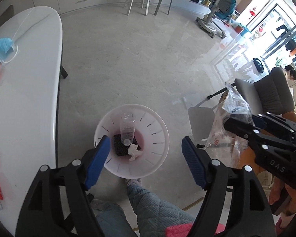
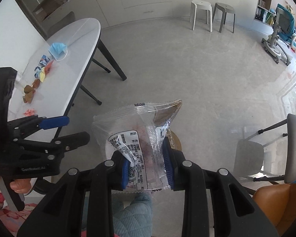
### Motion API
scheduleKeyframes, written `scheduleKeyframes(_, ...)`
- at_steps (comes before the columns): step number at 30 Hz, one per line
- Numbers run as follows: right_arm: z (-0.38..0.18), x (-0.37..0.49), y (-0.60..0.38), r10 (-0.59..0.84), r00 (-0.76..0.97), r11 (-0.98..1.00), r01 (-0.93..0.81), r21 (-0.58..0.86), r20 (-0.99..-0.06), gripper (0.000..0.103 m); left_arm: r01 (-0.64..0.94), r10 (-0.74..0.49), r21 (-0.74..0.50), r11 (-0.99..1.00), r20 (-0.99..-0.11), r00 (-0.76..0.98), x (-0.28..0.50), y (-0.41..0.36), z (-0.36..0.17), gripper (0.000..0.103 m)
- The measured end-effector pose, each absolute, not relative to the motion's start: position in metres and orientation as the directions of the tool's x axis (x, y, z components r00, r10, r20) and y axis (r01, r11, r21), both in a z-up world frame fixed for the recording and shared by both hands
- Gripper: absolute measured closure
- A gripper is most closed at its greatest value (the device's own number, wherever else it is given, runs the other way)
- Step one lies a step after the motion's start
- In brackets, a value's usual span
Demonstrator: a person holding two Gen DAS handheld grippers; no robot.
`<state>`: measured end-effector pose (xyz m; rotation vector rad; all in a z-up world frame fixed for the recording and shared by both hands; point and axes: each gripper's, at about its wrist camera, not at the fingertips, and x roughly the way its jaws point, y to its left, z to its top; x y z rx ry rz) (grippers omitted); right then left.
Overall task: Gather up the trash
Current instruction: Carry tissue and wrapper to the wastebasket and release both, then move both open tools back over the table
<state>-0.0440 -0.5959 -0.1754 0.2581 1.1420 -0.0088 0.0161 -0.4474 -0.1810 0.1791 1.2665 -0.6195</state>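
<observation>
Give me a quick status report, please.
Left gripper open over bin. Right gripper shut on clear wrapper. Mask on table.

Open floor beyond bin [image 1: 163,130]; table [image 1: 39,98] alongside left.

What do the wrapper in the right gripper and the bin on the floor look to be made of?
Wrapper: thin clear plastic film, glossy; it crinkles, shows printed text and has crimped seams. Bin: likely rigid plastic, white and slightly translucent, smooth, with moulded slots around its wall.
</observation>
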Motion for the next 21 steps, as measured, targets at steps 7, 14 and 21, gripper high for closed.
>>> scheduleKeyframes(7,-0.207,-0.018,-0.588,0.187,0.376,0.975,0.044,0.219,-0.908,0.07,0.431,-0.266,-0.122,0.894,-0.919,0.292,0.022,-0.409,-0.133,0.014)
scheduleKeyframes(14,-0.254,0.012,-0.562,0.233,0.312,0.972,-0.041,0.232,-0.921,0.067,0.326,-0.198,-0.077,0.942,-0.913,0.358,0.023,-0.367,-0.11,0.011)
scheduleKeyframes(21,-0.299,0.024,-0.536,0.207,0.224,0.978,-0.068,0.196,-0.952,0.022,0.239,-0.163,-0.076,0.968,-0.915,0.369,0.02,-0.337,-0.11,0.011)
